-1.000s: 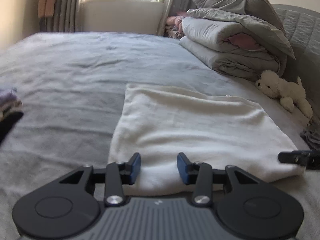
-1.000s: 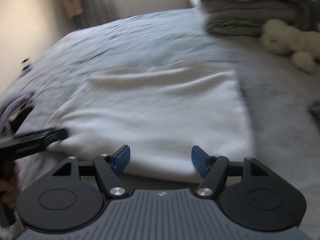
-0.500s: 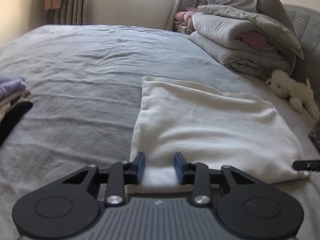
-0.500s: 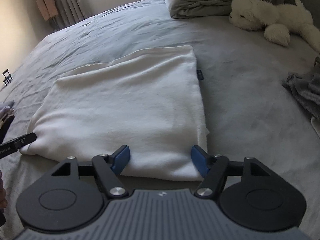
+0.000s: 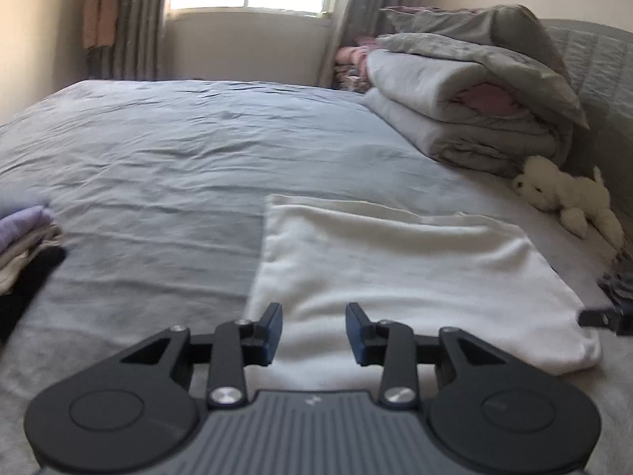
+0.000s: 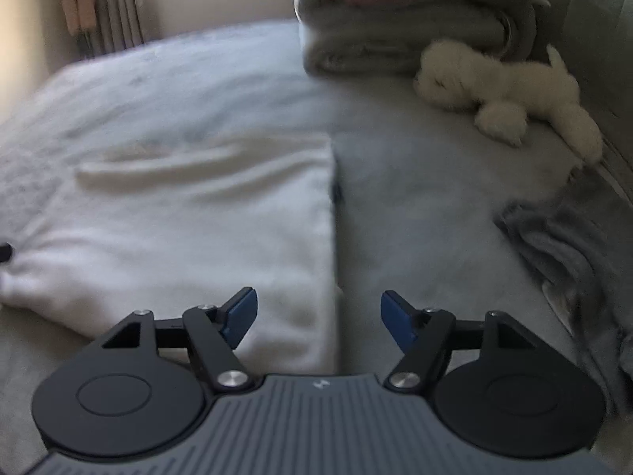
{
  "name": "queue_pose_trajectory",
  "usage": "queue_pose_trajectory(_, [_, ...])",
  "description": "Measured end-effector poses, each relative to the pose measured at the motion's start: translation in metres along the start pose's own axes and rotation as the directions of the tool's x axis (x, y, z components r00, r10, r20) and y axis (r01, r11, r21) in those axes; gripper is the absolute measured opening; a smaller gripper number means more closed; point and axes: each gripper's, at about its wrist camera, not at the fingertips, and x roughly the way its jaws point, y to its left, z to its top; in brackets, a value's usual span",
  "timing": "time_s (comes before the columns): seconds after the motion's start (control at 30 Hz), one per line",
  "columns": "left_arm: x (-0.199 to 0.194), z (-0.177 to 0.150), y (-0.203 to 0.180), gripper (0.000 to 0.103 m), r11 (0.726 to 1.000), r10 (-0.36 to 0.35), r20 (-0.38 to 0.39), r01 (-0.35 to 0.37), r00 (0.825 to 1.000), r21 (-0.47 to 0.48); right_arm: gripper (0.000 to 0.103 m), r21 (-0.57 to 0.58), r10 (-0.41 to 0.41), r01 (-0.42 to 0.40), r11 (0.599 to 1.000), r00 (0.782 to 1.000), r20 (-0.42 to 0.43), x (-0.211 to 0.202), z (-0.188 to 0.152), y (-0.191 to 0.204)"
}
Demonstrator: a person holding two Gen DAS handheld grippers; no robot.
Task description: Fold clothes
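A folded white fleece garment lies flat on the grey bed. The left claw, jaws opening, and the wide-open right claw hover at its near edge, gripping nothing.

**Bed surface: contents**

Bed with wrinkled grey sheet carries everything. White folded garment lies flat on it, right under and ahead of the left gripper; its right edge runs between the right gripper's fingers. Stack of folded clothes at far left of the left gripper. Folded grey duvet pile far ahead-right. White plush toy ahead-right of the right gripper, just beside the duvet. Crumpled grey cloth to its right.
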Motion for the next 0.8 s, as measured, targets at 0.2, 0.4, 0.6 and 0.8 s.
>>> queue_pose_trajectory(0.2, [0.02,-0.021,-0.014,0.044,0.995,0.013,-0.007,-0.013,1.0,0.103,0.072,-0.068,0.089,-0.092,0.993,0.995,-0.051,0.019,-0.007,0.032])
queue_pose_trajectory(0.4, [0.018,-0.021,-0.015,0.044,0.996,0.024,-0.008,-0.023,1.0,0.084,0.075,-0.099,0.065,-0.069,0.993,0.997,-0.04,0.024,-0.002,0.046])
queue_pose_trajectory(0.6, [0.018,-0.024,-0.013,0.044,0.998,0.013,-0.001,-0.013,1.0,0.066,0.074,-0.13,0.138,-0.14,0.982,0.99,-0.022,0.042,0.012,0.079])
queue_pose_trajectory(0.8, [0.02,-0.024,-0.009,0.044,0.999,-0.004,-0.006,0.004,1.0,0.036,0.075,-0.218,0.11,-0.13,0.967,0.989,-0.101,0.088,0.045,0.108])
